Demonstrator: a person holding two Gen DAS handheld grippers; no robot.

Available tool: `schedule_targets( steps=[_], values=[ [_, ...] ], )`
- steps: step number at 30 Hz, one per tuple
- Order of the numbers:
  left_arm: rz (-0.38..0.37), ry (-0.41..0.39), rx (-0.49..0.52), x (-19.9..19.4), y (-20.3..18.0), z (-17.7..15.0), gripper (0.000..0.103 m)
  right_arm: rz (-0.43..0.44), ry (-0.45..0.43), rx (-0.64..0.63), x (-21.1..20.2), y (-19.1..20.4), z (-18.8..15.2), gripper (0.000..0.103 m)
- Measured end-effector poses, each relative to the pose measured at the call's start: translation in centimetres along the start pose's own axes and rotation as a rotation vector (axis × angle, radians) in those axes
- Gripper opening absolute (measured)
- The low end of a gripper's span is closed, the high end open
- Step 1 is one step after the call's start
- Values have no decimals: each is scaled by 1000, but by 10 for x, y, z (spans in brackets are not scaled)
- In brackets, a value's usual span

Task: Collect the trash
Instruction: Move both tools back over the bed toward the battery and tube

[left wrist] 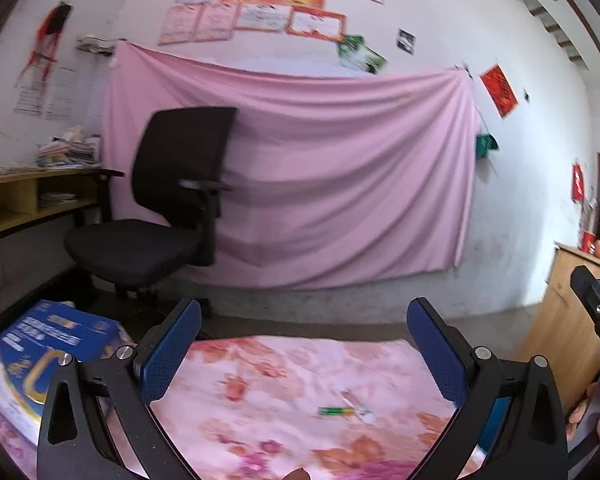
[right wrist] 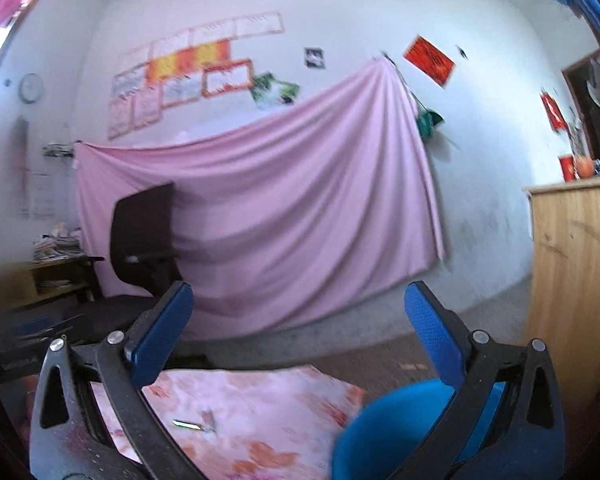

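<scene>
Blue bin only right view

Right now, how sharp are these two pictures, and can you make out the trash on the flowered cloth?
Left wrist view: motion-smeared; the green wrapper and white scrap on the flowered cloth are streaks. Right wrist view: softer still, tilted, the wrapper a sliver, the blue bin blurred. Both bend walls, fisheye-style.

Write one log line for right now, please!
left tongs open, empty | right tongs open, empty | green wrapper on floral cloth | blue bin near
</scene>
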State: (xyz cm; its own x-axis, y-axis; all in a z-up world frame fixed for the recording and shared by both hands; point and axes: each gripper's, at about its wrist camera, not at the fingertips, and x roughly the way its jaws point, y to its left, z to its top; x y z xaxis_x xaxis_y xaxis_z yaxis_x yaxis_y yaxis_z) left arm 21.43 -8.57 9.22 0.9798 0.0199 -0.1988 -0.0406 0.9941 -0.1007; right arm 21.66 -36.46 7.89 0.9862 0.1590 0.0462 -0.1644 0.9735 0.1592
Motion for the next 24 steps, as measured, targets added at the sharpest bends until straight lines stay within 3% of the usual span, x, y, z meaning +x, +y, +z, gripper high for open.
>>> schedule_targets(
  steps=[8,19,24],
  values=[
    [78,-17,0,-15,42,-5,101,82,-68,-83,3,52,-3,103],
    [105,-20,18,-4,52,-29,101,127,22,-173,25,83,-27,103],
    [75,36,33,14,53,-35,101,127,63,-203,32,85,-36,103]
  ],
)
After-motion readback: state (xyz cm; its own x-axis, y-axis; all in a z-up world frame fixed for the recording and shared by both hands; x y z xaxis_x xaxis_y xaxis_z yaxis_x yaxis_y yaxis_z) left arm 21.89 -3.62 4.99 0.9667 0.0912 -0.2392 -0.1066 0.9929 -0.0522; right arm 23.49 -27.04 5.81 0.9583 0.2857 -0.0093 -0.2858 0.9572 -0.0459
